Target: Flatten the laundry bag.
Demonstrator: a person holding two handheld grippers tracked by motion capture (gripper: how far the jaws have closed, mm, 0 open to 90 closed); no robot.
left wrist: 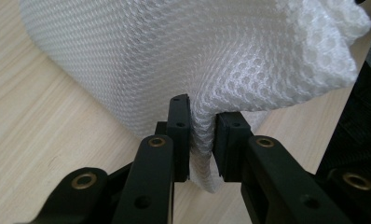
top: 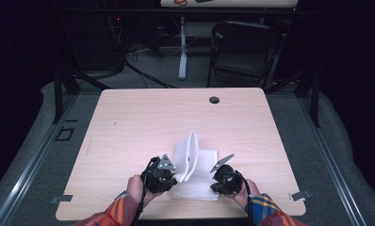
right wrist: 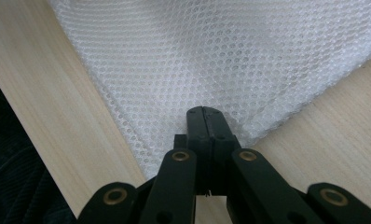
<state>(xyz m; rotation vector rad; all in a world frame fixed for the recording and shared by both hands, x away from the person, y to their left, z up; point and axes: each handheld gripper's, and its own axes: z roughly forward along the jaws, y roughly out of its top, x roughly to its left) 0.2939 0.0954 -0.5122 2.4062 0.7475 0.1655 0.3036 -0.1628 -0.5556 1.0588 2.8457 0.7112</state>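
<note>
**Two grippers on one white mesh cloth**

Two grippers work at the near edge of a wooden table point(top: 129, 117), each in one of the person's hands. The left gripper point(left wrist: 202, 135) has a bunched fold of the white mesh cloth point(left wrist: 197, 56) between its fingers point(left wrist: 180, 126); the pads press on the fold from both sides, with the fabric's thickness keeping them apart. Beyond those fingertips the cloth rises off the table in a curved, standing sheet, seen from above as an upright loop point(top: 190, 153) just beside the left gripper point(top: 169, 176).

The right gripper point(right wrist: 206, 122) has its fingers closed tight together, tips resting on the cloth's corner where it lies flat. Whether a layer is caught between them I cannot tell. Ahead of these fingertips the mesh point(right wrist: 211, 56) spreads flat on the table point(right wrist: 48, 107). From above, the right gripper point(top: 221, 179) sits at the cloth's right edge.
</note>
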